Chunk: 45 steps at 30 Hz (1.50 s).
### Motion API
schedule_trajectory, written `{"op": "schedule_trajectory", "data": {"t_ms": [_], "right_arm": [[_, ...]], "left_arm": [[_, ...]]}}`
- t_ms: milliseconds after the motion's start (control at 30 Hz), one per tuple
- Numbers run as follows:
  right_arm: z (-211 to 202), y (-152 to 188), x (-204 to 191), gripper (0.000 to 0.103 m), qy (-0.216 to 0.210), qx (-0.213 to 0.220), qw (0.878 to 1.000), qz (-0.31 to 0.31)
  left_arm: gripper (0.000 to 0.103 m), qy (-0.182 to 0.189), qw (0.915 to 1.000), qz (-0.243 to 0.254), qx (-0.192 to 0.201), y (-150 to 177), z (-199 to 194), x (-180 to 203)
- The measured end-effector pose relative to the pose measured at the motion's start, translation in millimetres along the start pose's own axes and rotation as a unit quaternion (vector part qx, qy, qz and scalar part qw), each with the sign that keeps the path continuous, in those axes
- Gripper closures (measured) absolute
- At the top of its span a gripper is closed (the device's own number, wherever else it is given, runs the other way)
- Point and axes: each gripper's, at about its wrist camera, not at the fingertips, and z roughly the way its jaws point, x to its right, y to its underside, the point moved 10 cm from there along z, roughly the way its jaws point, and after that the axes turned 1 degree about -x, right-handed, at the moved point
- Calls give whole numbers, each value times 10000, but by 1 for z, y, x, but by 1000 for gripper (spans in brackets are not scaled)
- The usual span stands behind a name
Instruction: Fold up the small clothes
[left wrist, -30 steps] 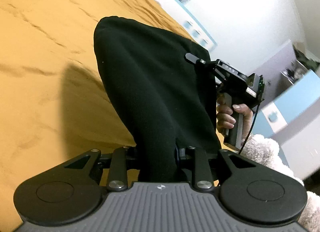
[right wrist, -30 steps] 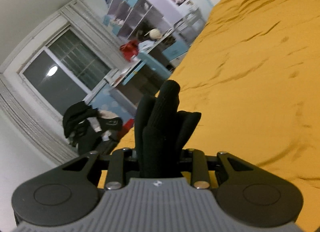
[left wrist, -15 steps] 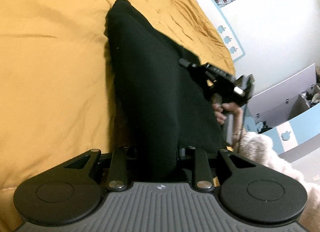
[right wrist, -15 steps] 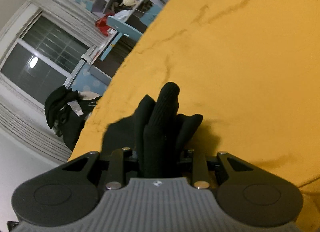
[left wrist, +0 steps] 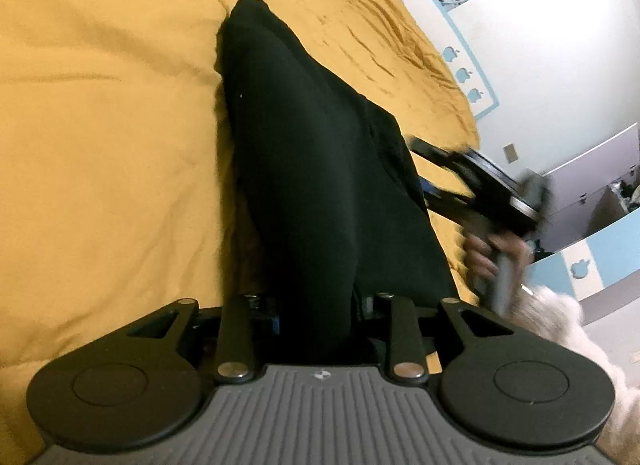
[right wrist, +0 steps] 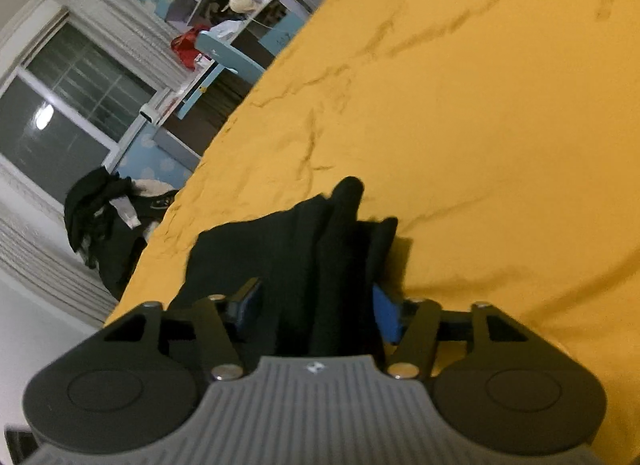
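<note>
1. A black garment (left wrist: 316, 169) lies stretched across an orange-yellow bedspread (left wrist: 104, 145), its far end resting on the cloth and its near end gathered up into the left gripper (left wrist: 316, 305).
2. In the left wrist view the fabric fills the gap between the fingers, and the jaws are just beginning to ease open; they look closed on the cloth, though the pads themselves are hidden under it, so the contact cannot be confirmed.
3. The right gripper (right wrist: 316, 305) has a bunched, ribbed fold of the same black garment (right wrist: 320, 249) standing between its fingers. Its jaws are opening: the blue pads (right wrist: 386, 317) stand apart from the fabric on both sides, so the cloth is loose between them.
4. From the left wrist view the right gripper (left wrist: 436, 181) appears blurred at the garment's right edge, with the person's hand (left wrist: 492, 257) wrapped around its handle.
5. A fluffy white sleeve (left wrist: 560, 317) shows below that hand.
6. Beyond the bed edge, the right wrist view shows a window (right wrist: 52, 113), a pile of dark clothes (right wrist: 100, 217) and a light-blue desk (right wrist: 228, 57).
</note>
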Motion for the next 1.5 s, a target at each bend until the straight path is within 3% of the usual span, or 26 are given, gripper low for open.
{"op": "schedule_trajectory", "data": {"t_ms": [100, 200, 300, 433, 467, 533, 567, 600, 633, 700, 767, 833, 933, 1000, 1133, 1233, 1300, 1400, 1500], "right_arm": [[-58, 31, -15, 39, -23, 21, 10000, -10], [-101, 73, -14, 36, 63, 89, 9997, 216], [-116, 113, -10, 36, 101, 6, 9995, 298], [-114, 139, -8, 39, 30, -24, 9993, 374], [-113, 141, -8, 46, 56, -14, 9994, 339], [-108, 142, -7, 73, 176, -17, 9994, 308], [-105, 142, -5, 95, 236, -51, 9991, 352], [-103, 141, -3, 99, 250, -52, 9987, 432], [-105, 139, -2, 100, 206, -9, 9984, 531], [-116, 130, -3, 103, 209, 208, 9978, 596], [-132, 120, -7, 103, 174, 456, 9970, 596], [-143, 118, -7, 103, 166, 494, 9972, 530], [-127, 138, 14, 103, 351, 98, 9973, 637], [-111, 154, 28, 103, 433, -53, 9965, 717], [-109, 162, 41, 103, 35, 164, 9935, 1128], [-125, 152, 31, 75, -333, 265, 9915, 1226], [-138, 130, 22, 46, -318, 589, 9919, 1083], [-133, 79, 4, 42, -309, 949, 9916, 822], [-95, 27, -6, 42, 289, 1216, 9921, 132]], "left_arm": [[67, -62, 10000, -64, 42, 7, -14, 0], [63, 162, 9987, -487, 0, 18, -24, -10], [57, 392, 9951, -900, -124, 28, -29, -15], [55, 495, 9927, -1062, -271, 30, -22, -18], [55, 510, 9918, -1127, -307, 30, -21, -19], [58, 611, 9899, -1236, -333, 30, -20, -19], [59, 616, 9899, -1228, -351, 31, -19, -19], [66, 561, 9902, -1232, -351, 30, -18, -19], [77, 506, 9906, -1214, -376, 29, -17, -19], [88, 518, 9903, -1239, -347, 27, -22, -16], [90, 623, 9913, -1128, -250, 25, -30, -8], [90, 476, 9951, -832, -249, 27, -31, -3], [90, 111, 9972, -615, -409, 37, -21, -13], [90, 177, 9961, -745, -445, 42, -16, -22], [89, 331, 9950, -813, -473, 43, -28, -20], [88, 159, 9977, -575, -337, 39, -55, -12], [88, 23, 9998, -204, -16, 29, -76, 0], [88, 17, 9993, 184, 322, 14, -82, 19], [82, -95, 9975, 598, 370, 10, -64, 34]]}}
